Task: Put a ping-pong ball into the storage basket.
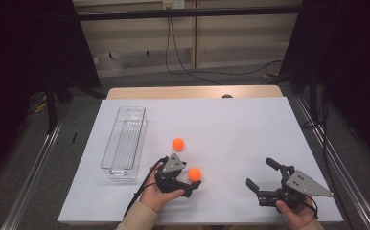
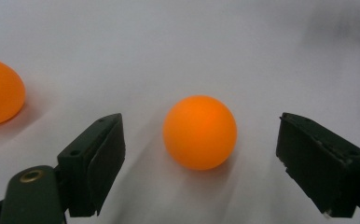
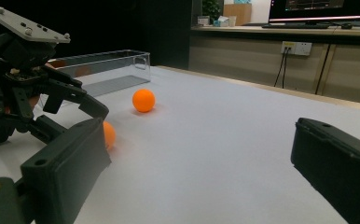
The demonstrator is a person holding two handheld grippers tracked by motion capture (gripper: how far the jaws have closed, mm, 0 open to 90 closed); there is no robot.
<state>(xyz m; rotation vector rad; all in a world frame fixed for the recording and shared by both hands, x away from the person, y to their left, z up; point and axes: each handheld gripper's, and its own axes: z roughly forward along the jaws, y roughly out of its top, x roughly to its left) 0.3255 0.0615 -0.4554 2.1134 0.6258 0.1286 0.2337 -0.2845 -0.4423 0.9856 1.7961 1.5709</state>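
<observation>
White table point(image 1: 231, 120): left gripper point(image 1: 191, 184) spread around near orange ball point(image 1: 194, 174), not touching; second ball point(image 1: 178, 143) beyond it, clear tray point(image 1: 124, 139) left; right gripper point(image 1: 261, 176) spread, empty.

Support surface: wooden table point(image 1: 192, 91), its top covered by a white sheet point(image 1: 231, 124) that leaves a strip of wood bare along the far edge.
Near ball: orange ball point(image 1: 194, 174) resting on the sheet, near the front edge, left of centre.
Far ball: second orange ball point(image 1: 178, 143) resting on the sheet, just beyond the first, apart from it.
Container: clear plastic bin point(image 1: 124, 142), long and narrow, on the sheet at the left, lengthwise front to back.
</observation>
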